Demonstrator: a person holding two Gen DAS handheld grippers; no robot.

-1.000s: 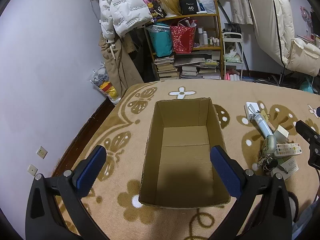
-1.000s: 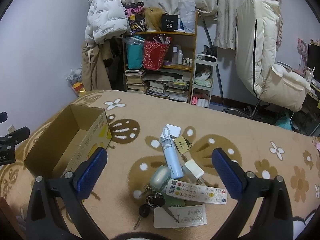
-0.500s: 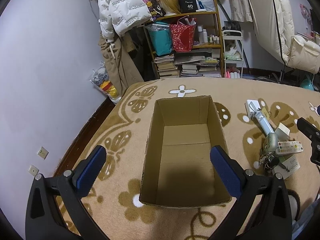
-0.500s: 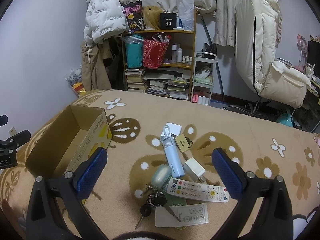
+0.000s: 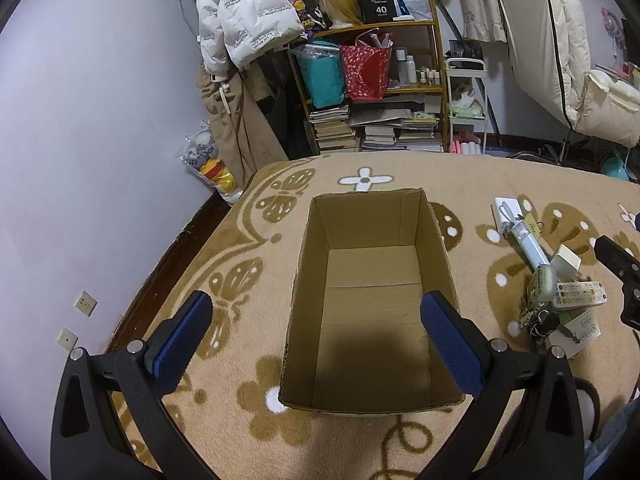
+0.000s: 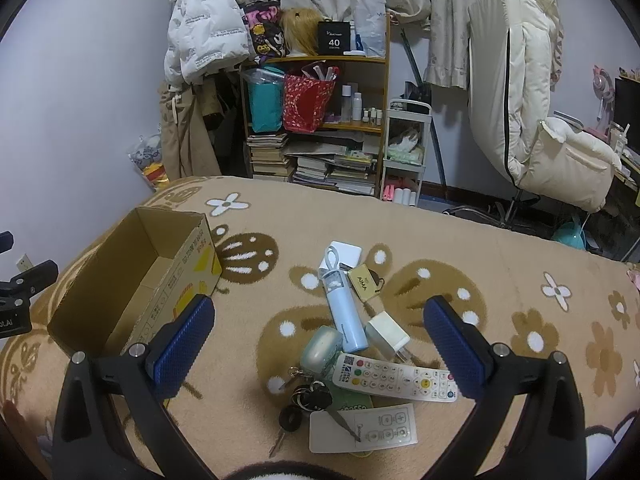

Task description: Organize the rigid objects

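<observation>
While the left gripper [image 5: 314,330] hangs over the cardboard box [image 5: 372,300] with its blue-padded fingers [image 5: 448,338] spread wide and holding nothing, the box lies open between and just ahead of them on the flower-patterned blanket [image 5: 248,248]. The right gripper [image 6: 318,338] is likewise spread apart and holding nothing, above a cluster of small things. Between its fingers lie a light-blue bottle [image 6: 344,312], a white charger [image 6: 387,335], a pale green case [image 6: 319,351], a white remote [image 6: 396,377], a bunch of keys [image 6: 308,400] and a flat white remote [image 6: 364,427]. Just beyond the fingertips, touching the bottle's top, lie a white power bank [image 6: 349,253] and a tan tag [image 6: 362,285]. The box sits off past the left finger. A cluttered bookshelf [image 6: 320,120] stands far ahead.
</observation>
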